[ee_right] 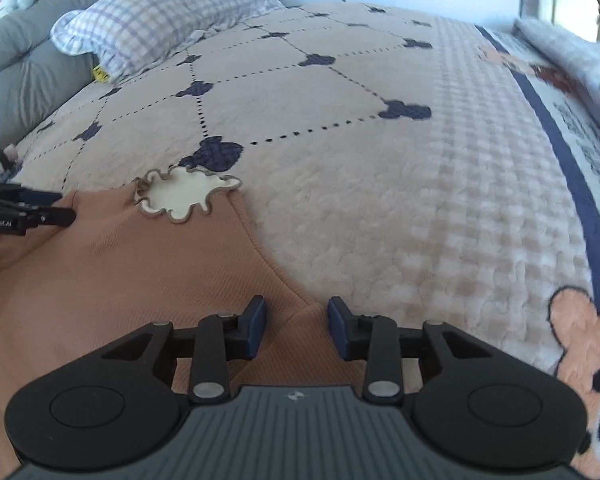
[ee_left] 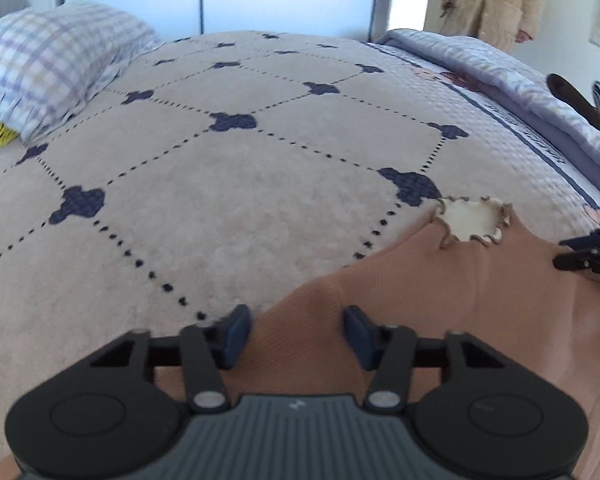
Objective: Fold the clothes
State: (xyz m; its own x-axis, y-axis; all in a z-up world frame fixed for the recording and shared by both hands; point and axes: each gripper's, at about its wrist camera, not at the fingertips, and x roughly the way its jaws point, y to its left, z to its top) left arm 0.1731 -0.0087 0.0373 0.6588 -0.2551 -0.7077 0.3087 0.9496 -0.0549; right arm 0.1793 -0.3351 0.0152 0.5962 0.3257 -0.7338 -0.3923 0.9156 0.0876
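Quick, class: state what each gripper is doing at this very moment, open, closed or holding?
Left gripper: open, jaws astride the peach garment, not clamped.
Right gripper: open, jaws over the garment's edge, holding nothing.

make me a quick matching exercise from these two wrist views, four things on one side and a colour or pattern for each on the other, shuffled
Things:
1. pillow
2. garment
3. collar
4. clover marks on the blanket

Descriptions:
A. plain peach-orange knit
B. dark navy
C. cream with a wavy brown edge
D. lilac and white check

Pairs: 1-D, 2-A, 3-C, 4-B
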